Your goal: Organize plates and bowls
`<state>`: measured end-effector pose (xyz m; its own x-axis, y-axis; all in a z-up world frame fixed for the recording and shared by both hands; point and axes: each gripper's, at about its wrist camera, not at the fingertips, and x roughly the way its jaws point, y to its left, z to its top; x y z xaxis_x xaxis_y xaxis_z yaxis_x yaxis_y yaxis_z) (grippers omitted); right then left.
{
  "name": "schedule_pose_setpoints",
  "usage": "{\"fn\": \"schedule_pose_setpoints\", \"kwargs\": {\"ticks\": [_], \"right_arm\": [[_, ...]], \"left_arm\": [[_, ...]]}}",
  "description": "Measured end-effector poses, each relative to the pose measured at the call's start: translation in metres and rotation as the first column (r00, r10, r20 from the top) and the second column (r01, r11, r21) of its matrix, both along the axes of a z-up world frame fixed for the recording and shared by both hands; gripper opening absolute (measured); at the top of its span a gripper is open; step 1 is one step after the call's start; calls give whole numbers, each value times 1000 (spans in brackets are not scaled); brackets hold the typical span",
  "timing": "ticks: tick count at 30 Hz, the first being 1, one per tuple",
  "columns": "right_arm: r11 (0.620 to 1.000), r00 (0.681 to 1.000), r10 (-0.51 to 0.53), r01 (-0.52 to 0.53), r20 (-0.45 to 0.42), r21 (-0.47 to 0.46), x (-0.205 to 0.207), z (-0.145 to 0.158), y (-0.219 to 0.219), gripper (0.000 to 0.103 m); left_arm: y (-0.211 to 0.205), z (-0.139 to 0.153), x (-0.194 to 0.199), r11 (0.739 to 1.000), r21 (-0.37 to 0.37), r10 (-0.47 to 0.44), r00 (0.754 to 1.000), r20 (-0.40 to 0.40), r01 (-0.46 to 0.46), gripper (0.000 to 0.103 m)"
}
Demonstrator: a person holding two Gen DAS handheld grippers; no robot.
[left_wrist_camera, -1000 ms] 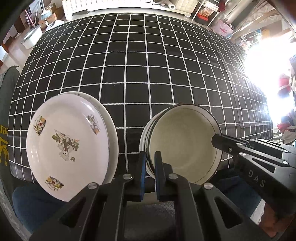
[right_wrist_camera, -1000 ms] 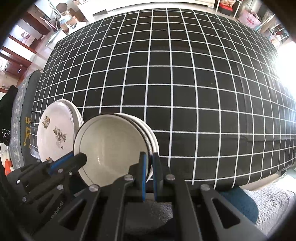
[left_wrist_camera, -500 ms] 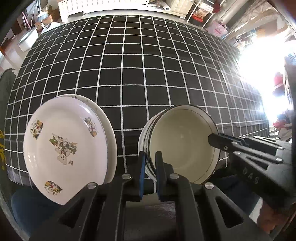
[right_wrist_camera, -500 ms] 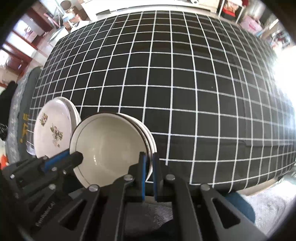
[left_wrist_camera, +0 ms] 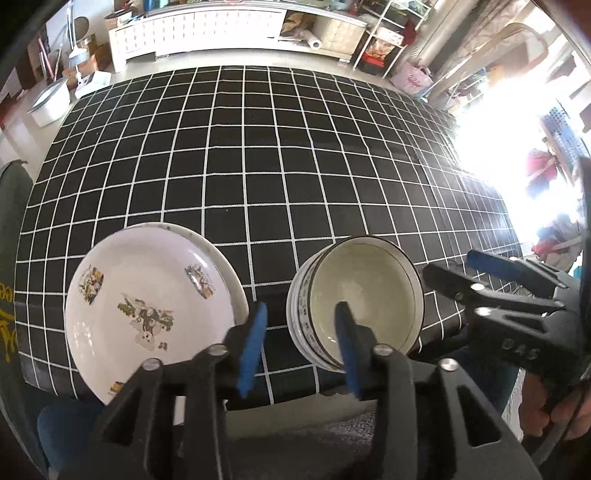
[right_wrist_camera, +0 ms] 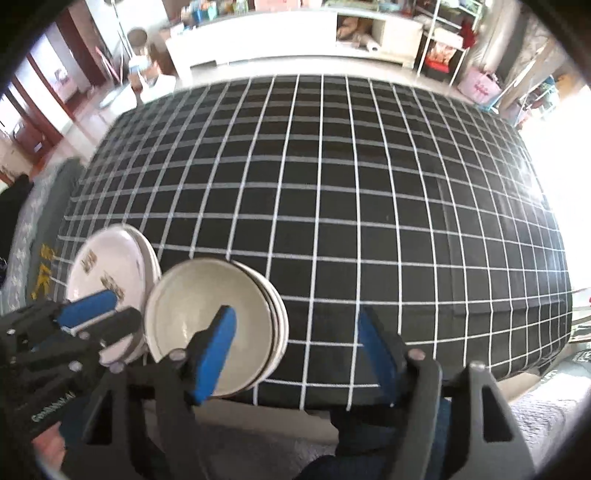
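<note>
A stack of white plates [left_wrist_camera: 147, 306] with small pictures lies at the near left of the table, also in the right wrist view [right_wrist_camera: 110, 269]. A stack of cream bowls [left_wrist_camera: 362, 299] with dark rims stands to its right, near the front edge, also in the right wrist view [right_wrist_camera: 218, 325]. My left gripper [left_wrist_camera: 301, 343] is open and empty, just above the bowls' near left rim. My right gripper [right_wrist_camera: 299, 354] is open and empty, at the bowls' right side over the table edge.
A black tablecloth with a white grid [left_wrist_camera: 277, 155] covers the table. White cabinets [left_wrist_camera: 207, 29] and shelves stand beyond the far edge. Strong glare fills the right side [left_wrist_camera: 517, 122]. The right gripper's body shows in the left wrist view [left_wrist_camera: 517, 310].
Both grippers have opened from shut. Both have drawn back and up from the bowl stack, so more of the room shows. Plates and bowls have not moved.
</note>
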<state>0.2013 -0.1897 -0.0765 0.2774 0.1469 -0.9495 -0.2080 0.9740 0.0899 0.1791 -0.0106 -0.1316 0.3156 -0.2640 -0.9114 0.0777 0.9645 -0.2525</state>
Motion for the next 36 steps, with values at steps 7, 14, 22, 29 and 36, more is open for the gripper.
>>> {"fn": "schedule_pose_setpoints", "kwargs": {"ticks": [7, 14, 22, 29, 36], "right_arm": [[995, 996, -83, 85, -28, 59, -6, -16, -3, 75], [980, 984, -141, 154, -106, 125, -8, -50, -2, 75], [969, 978, -150, 174, -146, 173, -5, -65, -3, 75], [962, 973, -155, 189, -174, 199, 4, -77, -1, 75], [956, 963, -174, 215, -207, 198, 7, -89, -7, 75]], "left_arm": [[14, -20, -6, 992, -104, -69, 998, 7, 69, 49], [18, -47, -1, 978, -156, -146, 989, -17, 141, 55], [8, -83, 8, 963, -150, -235, 970, -68, 223, 57], [-7, -92, 22, 953, -158, -272, 959, -83, 257, 57], [-17, -104, 27, 951, -165, -280, 954, -108, 261, 57]]}}
